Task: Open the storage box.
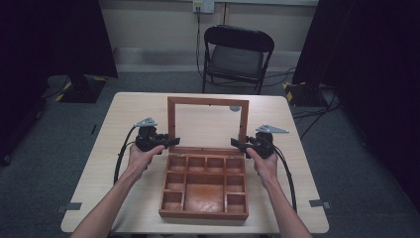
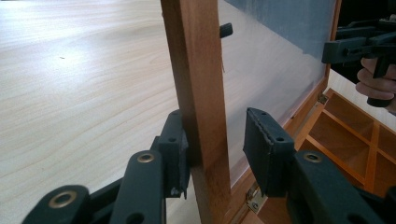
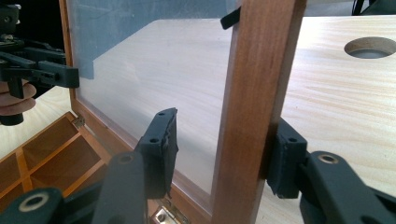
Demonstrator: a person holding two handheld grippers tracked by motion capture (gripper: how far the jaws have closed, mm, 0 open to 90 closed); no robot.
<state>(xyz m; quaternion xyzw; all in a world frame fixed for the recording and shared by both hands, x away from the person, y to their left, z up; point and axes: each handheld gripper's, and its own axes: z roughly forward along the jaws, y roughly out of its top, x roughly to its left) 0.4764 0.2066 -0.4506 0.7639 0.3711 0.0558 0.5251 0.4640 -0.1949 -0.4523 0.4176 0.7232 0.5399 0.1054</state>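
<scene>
A wooden box (image 1: pixel 203 215) with several compartments lies on the table, and its glass-paned lid (image 1: pixel 171 121) stands upright. My left gripper (image 1: pixel 173 142) is open and straddles the lid's left rail (image 2: pixel 198 93). One pad (image 2: pixel 175 144) touches the rail's outer face, while the other pad (image 2: pixel 261 140) stands off the glass side. My right gripper (image 1: pixel 236 144) is open around the right rail (image 3: pixel 254 93) in the same way. Its outer pad (image 3: pixel 282 154) is against the wood and its inner pad (image 3: pixel 161 140) is apart from it. The compartments I can see hold nothing.
The light wooden table (image 1: pixel 124 114) has a round cable hole (image 3: pixel 371 46) behind the lid. A black folding chair (image 1: pixel 237 54) stands beyond the far edge. Dark curtains flank both sides. Cables trail from each gripper toward the table's near edge.
</scene>
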